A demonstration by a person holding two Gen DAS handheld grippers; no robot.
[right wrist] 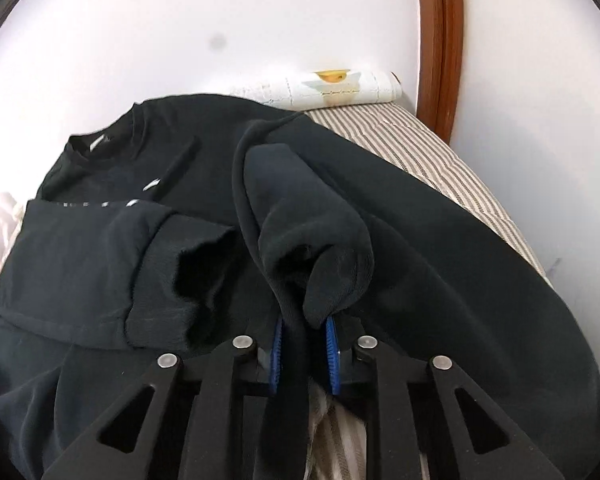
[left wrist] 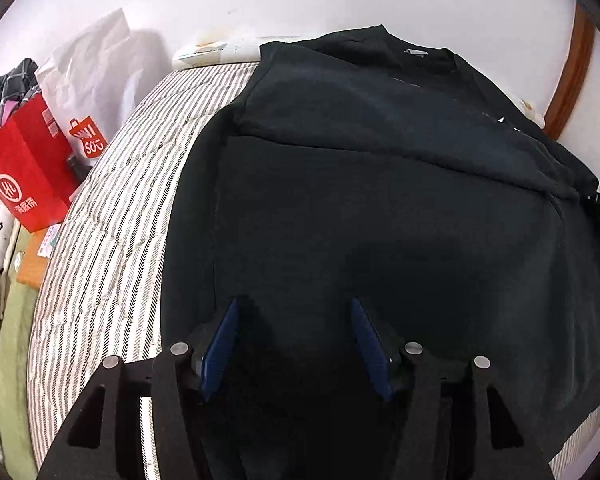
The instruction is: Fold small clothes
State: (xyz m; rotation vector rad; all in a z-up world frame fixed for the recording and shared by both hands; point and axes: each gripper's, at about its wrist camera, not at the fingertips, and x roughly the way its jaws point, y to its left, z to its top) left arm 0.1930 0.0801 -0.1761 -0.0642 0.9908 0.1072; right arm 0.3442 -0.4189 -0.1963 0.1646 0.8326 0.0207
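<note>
The right claw [right wrist: 304, 344] pinches a lifted fold of the black shirt [right wrist: 440, 264], near its right side. The left claw [left wrist: 294, 344] hangs over the shirt's lower body, jaws apart, gripping nothing. The shirt lies spread over the striped bed [left wrist: 112, 248]; bare striped cover shows left and right of it, the white wall [right wrist: 180, 40] beyond its collar.

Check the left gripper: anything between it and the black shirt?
Nothing visible. The left gripper hangs open directly over the black shirt, bare fabric between its fingers. The right gripper already pinches a fold.
</note>
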